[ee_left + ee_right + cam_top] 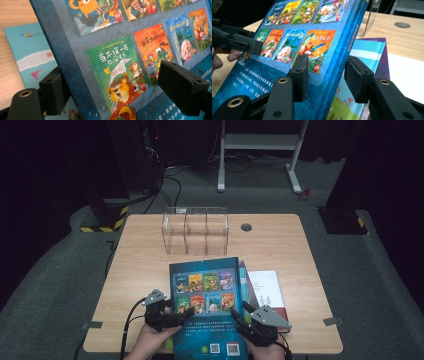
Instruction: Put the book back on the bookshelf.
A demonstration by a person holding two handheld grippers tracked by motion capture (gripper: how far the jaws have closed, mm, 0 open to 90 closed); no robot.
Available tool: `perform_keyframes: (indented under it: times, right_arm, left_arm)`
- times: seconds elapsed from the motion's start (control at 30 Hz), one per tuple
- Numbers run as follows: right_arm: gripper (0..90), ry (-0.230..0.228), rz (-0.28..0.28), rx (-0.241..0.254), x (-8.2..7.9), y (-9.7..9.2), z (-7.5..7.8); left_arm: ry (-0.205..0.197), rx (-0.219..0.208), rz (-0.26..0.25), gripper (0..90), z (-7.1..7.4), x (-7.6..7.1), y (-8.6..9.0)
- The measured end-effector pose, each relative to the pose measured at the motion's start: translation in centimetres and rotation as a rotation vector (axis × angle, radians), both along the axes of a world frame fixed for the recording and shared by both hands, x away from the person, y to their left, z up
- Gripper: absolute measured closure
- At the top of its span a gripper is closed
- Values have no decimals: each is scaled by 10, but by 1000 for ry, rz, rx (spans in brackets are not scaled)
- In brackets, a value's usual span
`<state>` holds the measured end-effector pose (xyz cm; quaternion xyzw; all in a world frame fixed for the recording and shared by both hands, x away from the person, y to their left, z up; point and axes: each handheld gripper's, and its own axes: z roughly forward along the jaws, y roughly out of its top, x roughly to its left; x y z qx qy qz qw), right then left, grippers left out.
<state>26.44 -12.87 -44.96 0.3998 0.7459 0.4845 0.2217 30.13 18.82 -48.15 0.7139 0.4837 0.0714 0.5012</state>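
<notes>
**Blue picture book held tilted between two claws at the near edge**

A large dark-blue hardcover picture book [207,307], its back cover printed with small pictures of other book covers, is seen raised and tilted above the light wooden surface [145,270], near the front edge. It is positioned over a stack of other books: a teal-covered book [362,53] and a purple-edged book [384,65] are seen beneath its right side, and a white book with a red edge [267,290] lies just beside them on the surface.

The left claw [167,312] is placed at the blue book's left edge. In the left gripper view the book's edge is seen between the two black jaws, one jaw above the cover and one behind it; whether the pads press on the book cannot be told with certainty.

The right claw [250,322] is set at the book's right edge. In the right gripper view the spine passes between the jaws, one pad lying on the cover; a gap is visible between the other pad and the spine, so the claw is judged part-open around the book.

A clear plastic three-compartment holder [196,230] stands upright further back on the surface, well apart from the book.
</notes>
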Motion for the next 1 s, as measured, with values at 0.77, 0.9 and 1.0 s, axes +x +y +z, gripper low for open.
perform_keyframes:
  times: [0.77, 0.9, 1.0]
  right_arm:
    - [604, -145, 7, 45, 4, 15, 59]
    - [617, -170, 10, 46, 3, 17, 63]
    - [619, -195, 6, 39, 3, 18, 65]
  left_arm:
    - [-205, -23, 94, 232, 53, -15, 12]
    - [-280, -22, 130, 280, 63, -20, 14]
    - [-334, -23, 144, 304, 68, -23, 15]
